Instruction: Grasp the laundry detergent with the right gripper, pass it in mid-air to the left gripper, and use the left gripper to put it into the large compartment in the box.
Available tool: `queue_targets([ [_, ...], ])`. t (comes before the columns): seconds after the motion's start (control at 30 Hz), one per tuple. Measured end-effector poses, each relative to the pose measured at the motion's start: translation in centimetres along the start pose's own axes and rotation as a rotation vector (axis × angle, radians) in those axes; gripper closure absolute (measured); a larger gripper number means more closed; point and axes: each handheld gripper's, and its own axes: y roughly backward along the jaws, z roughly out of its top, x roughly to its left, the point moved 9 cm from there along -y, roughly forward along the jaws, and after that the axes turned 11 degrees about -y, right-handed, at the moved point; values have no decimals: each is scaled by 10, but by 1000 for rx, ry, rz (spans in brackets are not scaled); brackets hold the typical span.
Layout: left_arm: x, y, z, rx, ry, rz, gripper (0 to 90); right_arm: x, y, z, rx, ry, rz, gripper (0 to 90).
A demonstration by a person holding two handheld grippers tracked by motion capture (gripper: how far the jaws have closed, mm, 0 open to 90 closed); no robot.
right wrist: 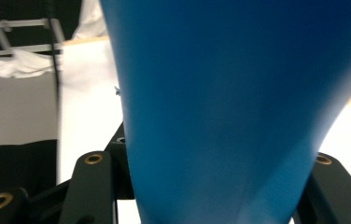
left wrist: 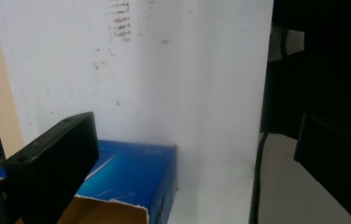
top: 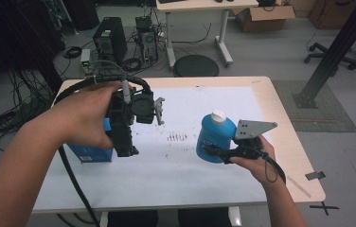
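A blue bottle (top: pixel 214 133) with a white cap is held tilted just above the white mat (top: pixel 181 175), right of the middle. My right gripper (top: pixel 212 152) is shut on its lower body; in the right gripper view the bottle (right wrist: pixel 229 102) sits between the two black jaws. A blue cardboard box (top: pixel 89 153) lies at the mat's left side. My left gripper (top: pixel 127 144) hangs over the box's right end, pointing down. In the left gripper view its jaws stand wide apart, with nothing between them, above the box (left wrist: pixel 136 179) and its torn open flap.
The table (top: pixel 287 137) has a pale wooden rim around the mat. Small dark marks (top: pixel 177 137) dot the mat's centre. Beyond the far edge are a round black stool (top: pixel 196 65), computer towers (top: pixel 111 41), floor cables and a second table. A black post (top: pixel 333 52) stands at the right.
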Motion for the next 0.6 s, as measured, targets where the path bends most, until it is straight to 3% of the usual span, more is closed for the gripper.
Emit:
queue_targets([
  [0.1, -1, 1, 7, 4, -15, -11, 4, 19, -5, 10, 27, 34, 41, 456],
  [0.37, -1, 1, 19, 21, -31, -18, 4, 43, -28, 9, 75, 87, 107, 455],
  [0.6, -1, -1, 24, 9, -30, -38, 4, 61, -47, 6, 89, 96, 169, 454],
])
